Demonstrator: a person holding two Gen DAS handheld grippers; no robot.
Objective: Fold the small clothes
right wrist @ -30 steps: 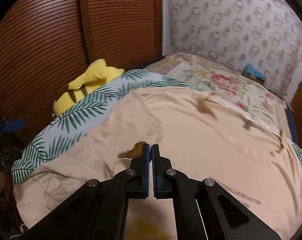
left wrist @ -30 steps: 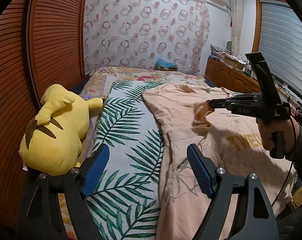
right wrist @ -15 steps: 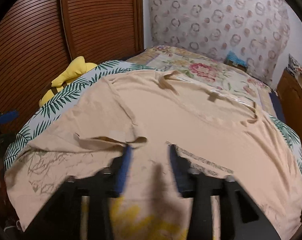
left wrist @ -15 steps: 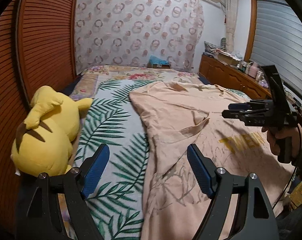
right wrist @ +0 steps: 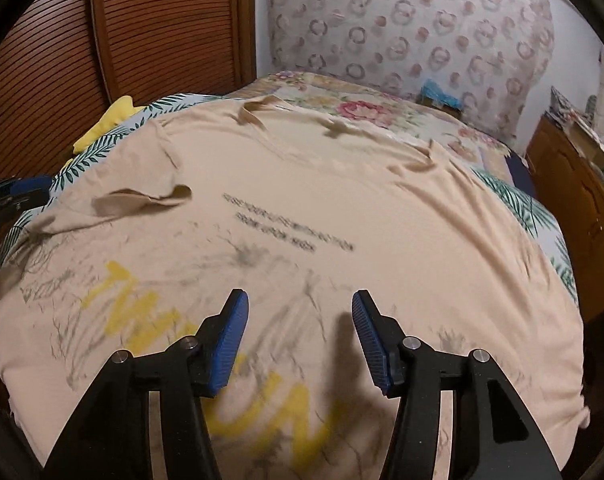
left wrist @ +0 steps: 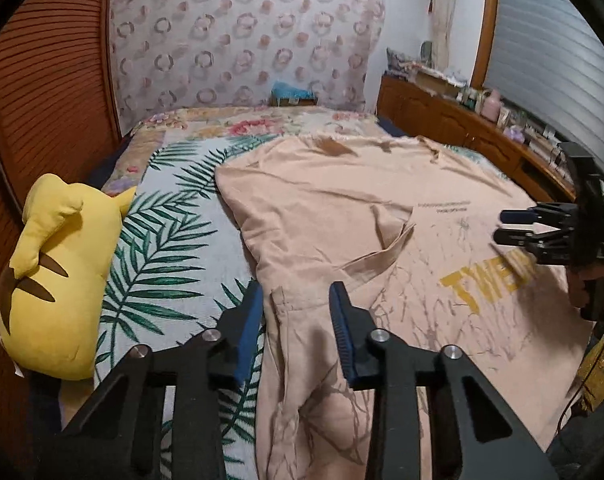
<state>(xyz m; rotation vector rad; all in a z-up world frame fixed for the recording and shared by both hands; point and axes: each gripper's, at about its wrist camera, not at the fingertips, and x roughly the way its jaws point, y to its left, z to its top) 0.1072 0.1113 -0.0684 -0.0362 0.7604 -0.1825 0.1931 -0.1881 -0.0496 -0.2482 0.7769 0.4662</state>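
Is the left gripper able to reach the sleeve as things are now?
Probably yes. The left gripper is open, and the sleeve of the shirt lies between its fingers with nothing on top.

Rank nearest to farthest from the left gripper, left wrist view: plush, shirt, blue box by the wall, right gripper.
1. shirt: its edge lies between the left gripper fingers.
2. plush: left, on the bed's edge.
3. right gripper: far right, over the shirt.
4. blue box: at the far wall.
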